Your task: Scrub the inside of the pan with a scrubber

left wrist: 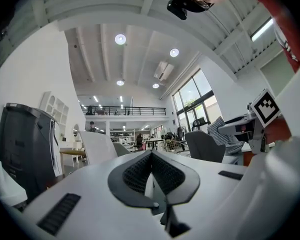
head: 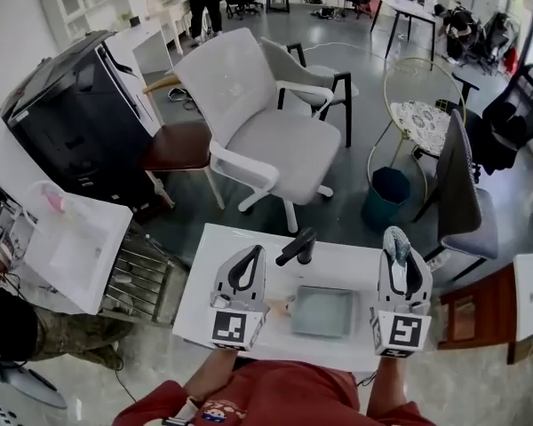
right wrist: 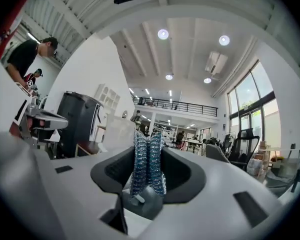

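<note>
Since both gripper views look up at the ceiling and the far room rather than at the work, the relation that matters has to be read from the head view, outward from the jaws. Between the jaws of the right gripper [right wrist: 148, 140] a blue mesh scrubber [right wrist: 148, 160] is clamped, folded upright, with its top standing proud of the pads. The jaws of the left gripper [left wrist: 151, 158] are closed so that the pads meet at their tips, and nothing is seen held between them. Both tools are held tilted up and away from the person, so the scrubber is pointed forward and not down. The pan [head: 322, 312] is found on the white table [head: 204, 273], low between the two grippers and close to the person, behind and below the line of either pair of jaws. It lies flat with its open side up and looks nearly square. A pale stub [head: 281, 307], judged to be its handle, sticks out toward the left gripper, so the long axis is taken to run left to right across the table. The right gripper is just beside the pan's far edge from that stub, so a downward tip and a short inward reach would probably be needed. A dark angled object [head: 298, 247] stands just beyond the pan; what it is cannot be told
</note>
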